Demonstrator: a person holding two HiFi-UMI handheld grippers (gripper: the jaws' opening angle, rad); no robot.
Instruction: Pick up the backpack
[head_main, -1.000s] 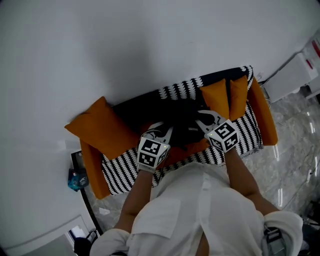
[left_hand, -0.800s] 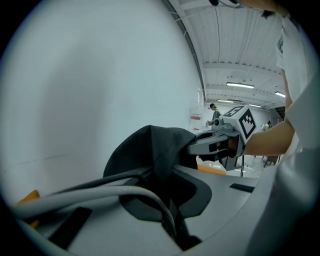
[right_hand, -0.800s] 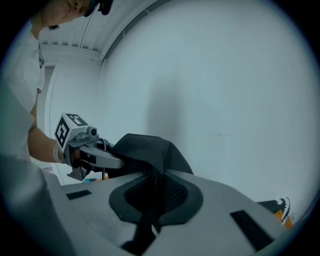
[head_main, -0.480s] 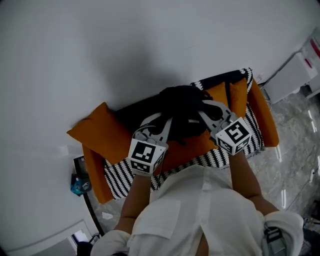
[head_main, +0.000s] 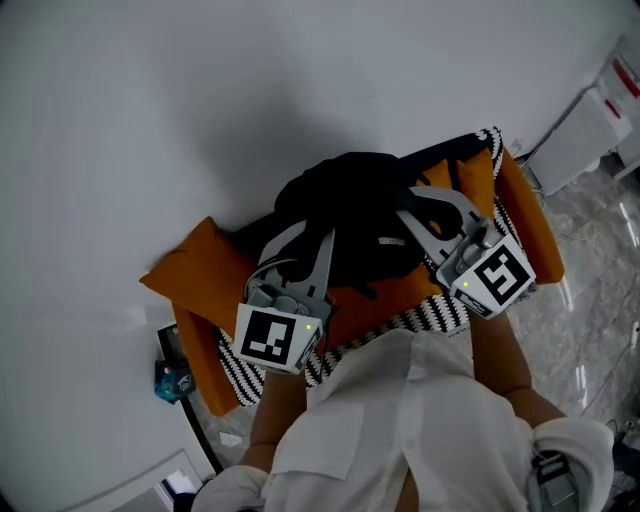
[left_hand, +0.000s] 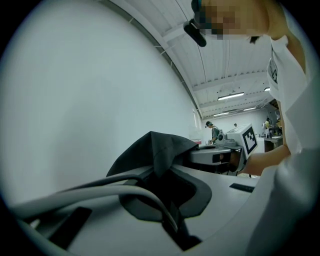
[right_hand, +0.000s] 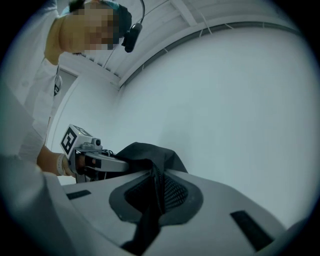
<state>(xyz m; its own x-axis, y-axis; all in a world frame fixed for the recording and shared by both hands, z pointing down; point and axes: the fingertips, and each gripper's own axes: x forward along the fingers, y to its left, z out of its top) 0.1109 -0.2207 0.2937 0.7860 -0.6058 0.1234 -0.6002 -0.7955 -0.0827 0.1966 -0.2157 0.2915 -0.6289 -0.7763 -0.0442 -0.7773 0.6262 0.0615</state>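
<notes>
The black backpack (head_main: 350, 215) hangs in the air above the orange sofa (head_main: 520, 215), held from both sides. My left gripper (head_main: 322, 245) is shut on a fold of its black fabric (left_hand: 155, 147), which sticks out past the jaws. On the other side, my right gripper (head_main: 412, 205) is shut on a black mesh strap (right_hand: 159, 190) that runs between its jaws up to the bag's body (right_hand: 147, 152). Each gripper shows in the other's view: the right gripper (left_hand: 240, 145) and the left gripper (right_hand: 85, 150), facing one another across the bag.
A black-and-white striped throw (head_main: 430, 315) covers the sofa seat. Orange cushions lie at its left (head_main: 195, 270) and right (head_main: 478, 170). A white wall rises right behind. A white appliance (head_main: 590, 130) stands at the right, a small blue item (head_main: 172, 378) on the floor left.
Both grippers have risen together, and the backpack has come up off the sofa seat with them. The jaws stay shut.
</notes>
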